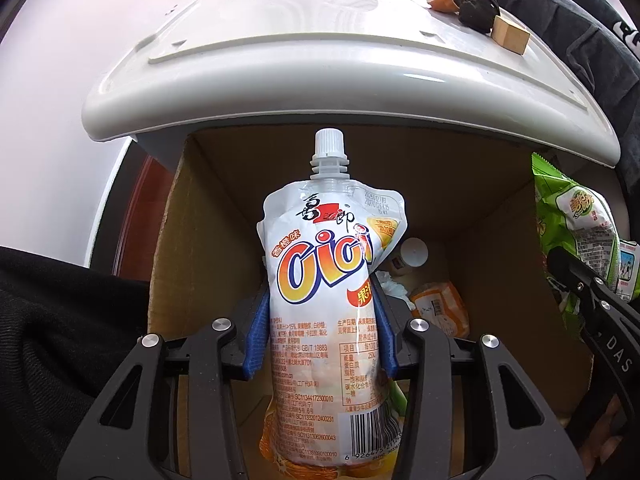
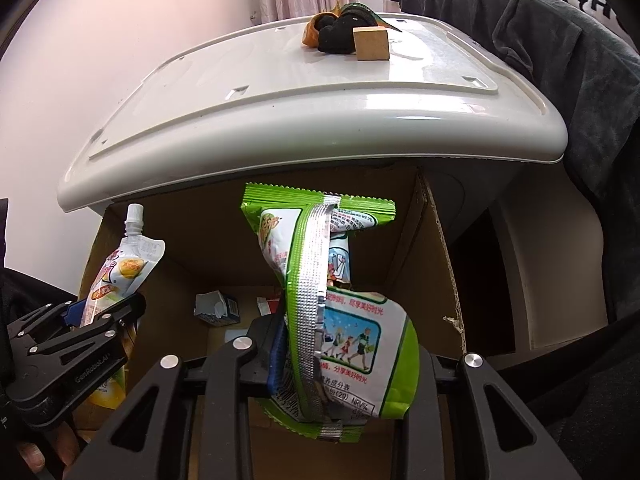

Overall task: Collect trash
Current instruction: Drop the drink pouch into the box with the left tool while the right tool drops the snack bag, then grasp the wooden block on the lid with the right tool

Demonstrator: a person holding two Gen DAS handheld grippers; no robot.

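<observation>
Left view: left hand-held gripper [image 1: 320,330] pinching pouch [image 1: 328,300] mid-body, over box [image 1: 208,248]. Soft, slick film, light; best held at waist.

Right view: right hand-held gripper [image 2: 344,354] clamping wrapper [image 2: 340,320] above box. Crinkly, featherlight; seam grips well.

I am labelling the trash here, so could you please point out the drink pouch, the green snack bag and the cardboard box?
drink pouch [image 1: 320,276]: left wrist view, printed front.
green snack bag [image 2: 352,336]: right wrist view, printed panel.
cardboard box [image 2: 436,264]: right wrist view, inner right wall.

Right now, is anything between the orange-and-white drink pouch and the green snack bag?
Nothing hangs between the orange-and-white drink pouch and green snack bag; the right wrist view shows only the brown cardboard box interior behind that gap.
</observation>
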